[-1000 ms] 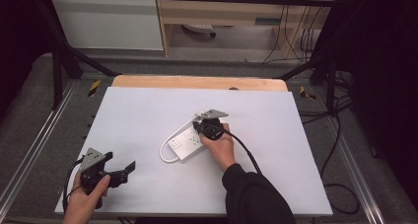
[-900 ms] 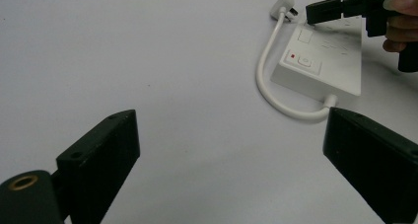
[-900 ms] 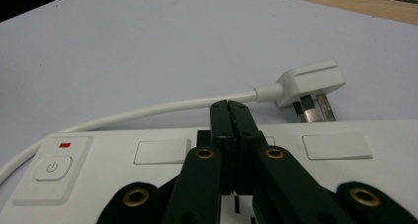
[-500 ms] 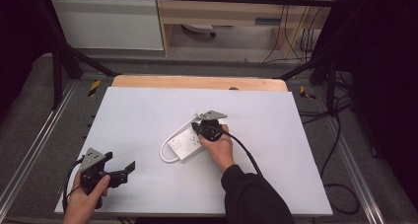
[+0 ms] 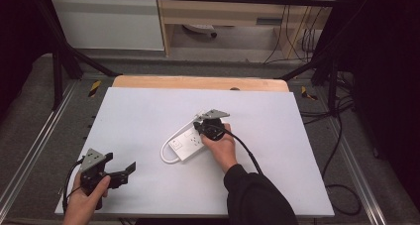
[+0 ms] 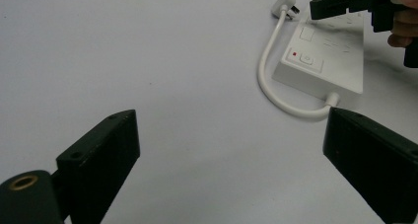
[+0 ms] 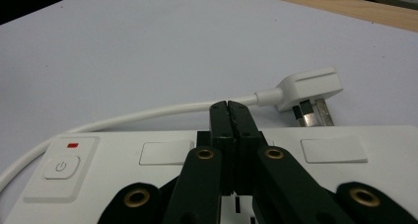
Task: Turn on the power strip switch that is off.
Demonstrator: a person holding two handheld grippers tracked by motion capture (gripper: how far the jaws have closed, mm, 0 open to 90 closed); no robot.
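Power strip (image 5: 189, 142) lies mid-table, long axis diagonal, switch end toward left gripper (image 5: 130, 168); right gripper (image 7: 230, 116) directly over strip's top face, jaws pressed together, nothing between; plug (image 7: 309, 91) just beyond strip; left gripper well apart from strip, jaws wide, empty.

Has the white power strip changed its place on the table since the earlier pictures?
No. The power strip lies at the same spot against the table's wooden far edge, under the shut right gripper.
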